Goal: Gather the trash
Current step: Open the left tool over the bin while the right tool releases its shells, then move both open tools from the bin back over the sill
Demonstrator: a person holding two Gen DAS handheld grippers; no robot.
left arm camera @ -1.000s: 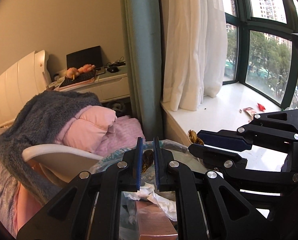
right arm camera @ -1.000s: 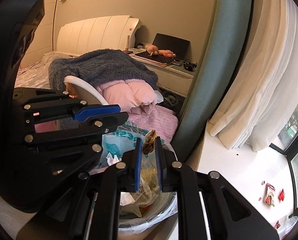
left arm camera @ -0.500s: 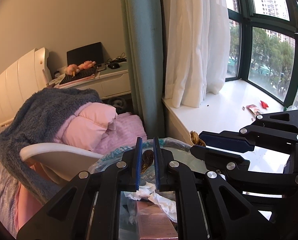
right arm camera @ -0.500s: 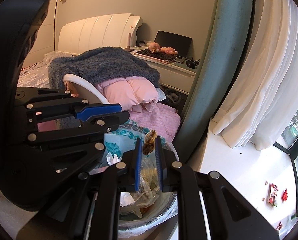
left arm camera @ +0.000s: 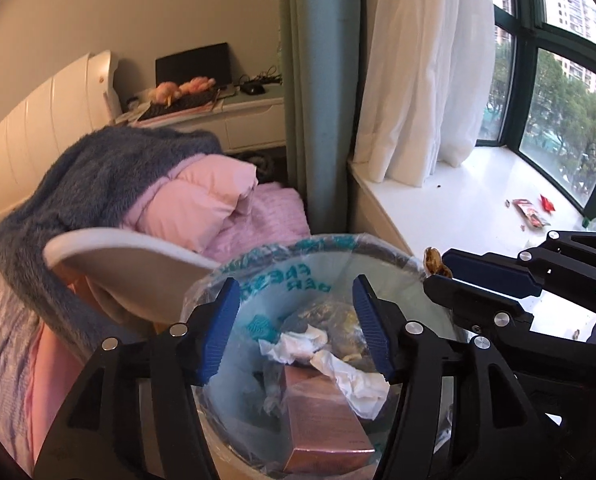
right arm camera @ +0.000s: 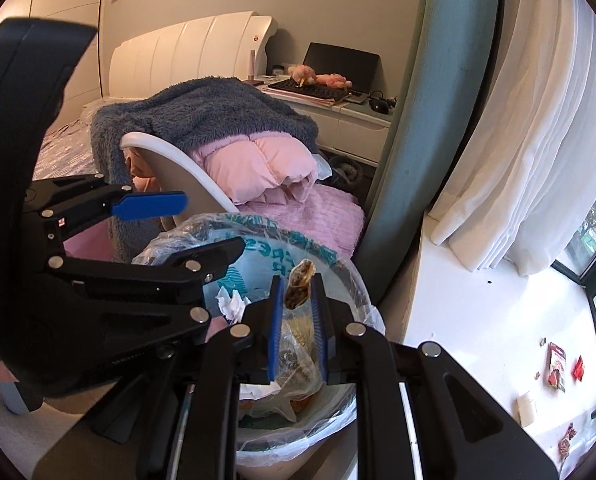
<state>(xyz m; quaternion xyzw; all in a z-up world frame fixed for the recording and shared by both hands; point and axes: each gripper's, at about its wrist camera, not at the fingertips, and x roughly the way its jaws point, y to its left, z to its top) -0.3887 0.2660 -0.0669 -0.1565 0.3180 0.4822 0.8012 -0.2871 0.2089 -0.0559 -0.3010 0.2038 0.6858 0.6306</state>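
Two grippers are both parked over the trash bin, which has a clear plastic liner with teal print; I'll use the bin as the landmark for everything. The left gripper sits right above the bin's opening with its blue-padded fingers spread wide and nothing between them; looking down through that gap there's crumpled white tissue and a copper-coloured box inside the bin. The right gripper is over the window side of the bin, fingers squeezed in on a brown scrap, shrivelled-looking, can't tell exactly what it is; the scrap pokes up past the fingertips, over the bin's rim. In the left wrist view the same brown scrap shows at the tip of the right gripper, just past the bin's rim on the window side.

More trash is out on the white window ledge, well apart from the bin: a red wrapper and a few small red bits. Behind the bin there's a white chair draped with a grey fuzzy blanket and a pink duvet; a teal curtain hangs between the bin and the ledge.
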